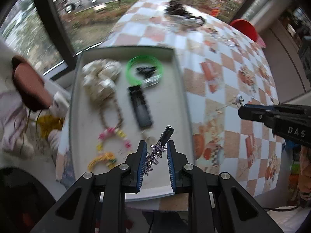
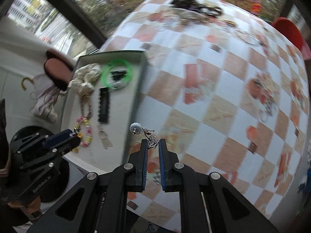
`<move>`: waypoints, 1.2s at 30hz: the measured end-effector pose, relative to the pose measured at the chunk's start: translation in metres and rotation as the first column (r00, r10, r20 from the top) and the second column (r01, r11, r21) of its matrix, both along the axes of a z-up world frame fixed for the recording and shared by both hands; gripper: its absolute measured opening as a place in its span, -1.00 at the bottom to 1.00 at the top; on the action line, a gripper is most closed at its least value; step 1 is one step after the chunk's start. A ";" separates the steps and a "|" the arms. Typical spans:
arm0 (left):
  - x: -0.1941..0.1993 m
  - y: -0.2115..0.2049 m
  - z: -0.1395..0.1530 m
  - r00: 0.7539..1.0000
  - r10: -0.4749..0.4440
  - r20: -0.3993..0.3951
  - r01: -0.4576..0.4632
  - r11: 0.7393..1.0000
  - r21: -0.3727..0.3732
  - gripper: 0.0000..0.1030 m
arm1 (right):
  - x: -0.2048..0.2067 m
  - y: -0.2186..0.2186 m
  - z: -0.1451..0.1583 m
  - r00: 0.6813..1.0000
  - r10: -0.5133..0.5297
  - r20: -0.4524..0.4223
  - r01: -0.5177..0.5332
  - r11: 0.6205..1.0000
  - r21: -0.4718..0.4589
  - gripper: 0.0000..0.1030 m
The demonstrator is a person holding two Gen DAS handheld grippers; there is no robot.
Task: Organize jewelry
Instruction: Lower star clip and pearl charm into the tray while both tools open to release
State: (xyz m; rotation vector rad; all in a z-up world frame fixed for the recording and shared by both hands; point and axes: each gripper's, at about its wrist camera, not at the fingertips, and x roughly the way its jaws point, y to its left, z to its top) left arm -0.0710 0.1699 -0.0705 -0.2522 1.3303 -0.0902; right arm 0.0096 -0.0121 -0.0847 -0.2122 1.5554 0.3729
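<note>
My left gripper is shut on a silver star hair clip and holds it over the near end of the grey tray. The tray holds a cream scrunchie, a green bangle, a black comb clip and a beaded necklace. My right gripper is shut on a silver earring with a pale bead, just right of the tray. The right gripper also shows in the left wrist view.
The table has a checkered orange and white cloth. More jewelry lies in a dark pile at the far end. A red bowl sits at the far right edge. A window runs behind the table.
</note>
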 end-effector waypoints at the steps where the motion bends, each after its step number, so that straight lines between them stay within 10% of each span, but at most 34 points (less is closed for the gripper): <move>1: -0.003 0.004 -0.003 1.000 0.017 -0.008 -0.017 1.000 -0.002 -0.51 | 0.001 0.008 -0.003 1.000 0.020 -0.007 -0.020 1.000 0.005 -0.78; 14: -0.014 0.013 -0.045 0.991 0.088 -0.097 -0.089 0.996 -0.012 -0.51 | 0.013 0.073 -0.041 0.984 0.159 -0.079 -0.157 0.987 0.021 -0.78; 36: -0.008 0.001 -0.074 0.991 0.051 -0.126 -0.043 0.997 0.063 -0.51 | 0.028 0.087 -0.107 0.982 0.097 -0.163 -0.105 0.994 -0.041 -0.77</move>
